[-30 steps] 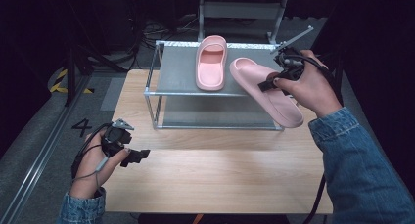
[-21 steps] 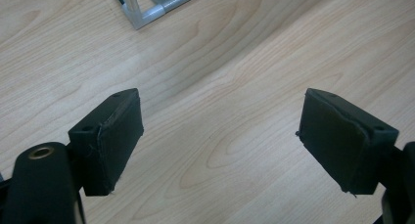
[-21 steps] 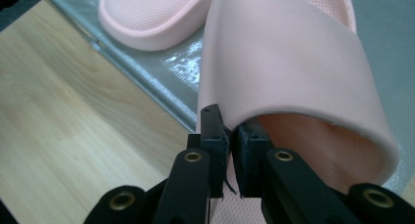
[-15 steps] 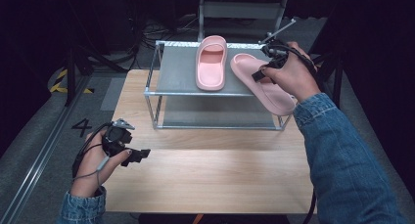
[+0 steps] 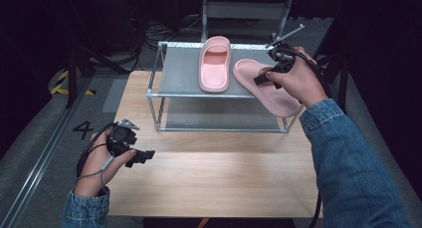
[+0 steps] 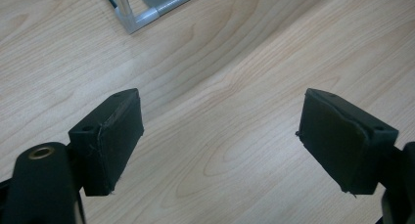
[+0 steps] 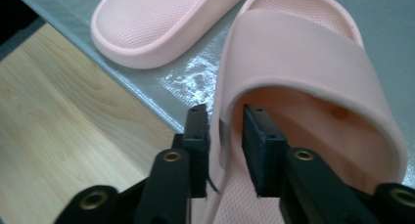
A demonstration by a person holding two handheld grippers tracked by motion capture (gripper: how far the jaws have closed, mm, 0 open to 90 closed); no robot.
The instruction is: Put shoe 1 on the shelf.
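On the grey top shelf of a metal-framed rack [image 5: 174,73] that stands on the pale wooden table [image 5: 214,183], two pink foam slide sandals lie side by side. The left pink sandal [image 5: 215,63] rests flat and straight on the shelf. The right pink sandal [image 5: 271,88] lies slanted beside it, its heel end reaching out past the shelf's front corner.

The right gripper [image 7: 225,136] straddles the side edge of this slanted sandal's strap, one black jaw outside the strap and one inside under it. Its jaws have just been opening; a small gap seems to show between the inner pad and the strap, though the angle makes that hard to judge, so the grip looks released with the strap between the pads.

The left gripper [image 6: 220,145] hovers low over bare table well in front of the rack, its jaws spread wide with nothing between them.
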